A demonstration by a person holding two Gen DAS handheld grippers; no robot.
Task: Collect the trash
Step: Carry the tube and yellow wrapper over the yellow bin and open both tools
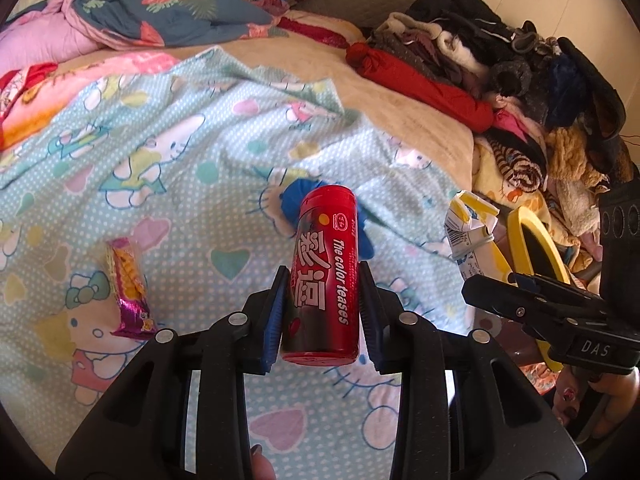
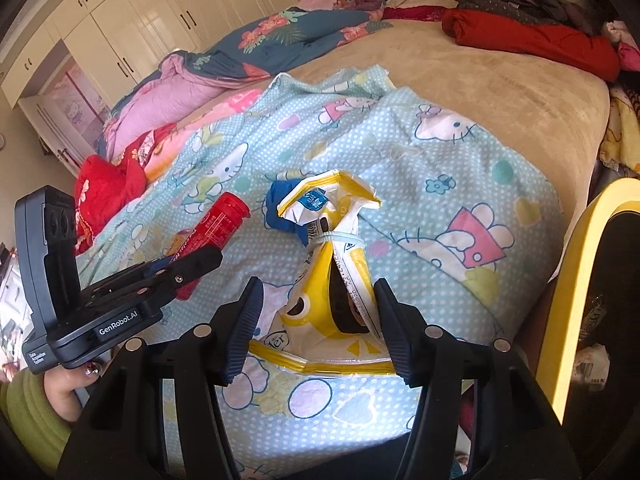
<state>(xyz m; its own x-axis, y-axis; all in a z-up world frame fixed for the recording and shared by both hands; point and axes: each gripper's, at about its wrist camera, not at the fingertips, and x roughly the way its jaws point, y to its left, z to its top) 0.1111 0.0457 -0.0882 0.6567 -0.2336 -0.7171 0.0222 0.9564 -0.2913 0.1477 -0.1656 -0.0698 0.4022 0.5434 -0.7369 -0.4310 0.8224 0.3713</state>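
Note:
My left gripper [image 1: 323, 312] is shut on a red candy tube [image 1: 325, 276] with white lettering and holds it above the Hello Kitty blanket [image 1: 180, 168]. The tube also shows in the right wrist view [image 2: 216, 228]. My right gripper [image 2: 320, 320] is shut on a yellow and white snack bag [image 2: 332, 280] tied with a band; the bag also shows in the left wrist view [image 1: 472, 232]. A pink snack wrapper [image 1: 128, 288] lies on the blanket at the left. A crumpled blue scrap [image 1: 296, 204] lies beyond the tube.
A yellow-rimmed bin [image 2: 580, 300] with a dark inside stands at the bed's right edge; it also shows in the left wrist view [image 1: 532, 248]. A pile of clothes [image 1: 520, 100] fills the right side of the bed. Quilts [image 1: 140, 20] lie at the back.

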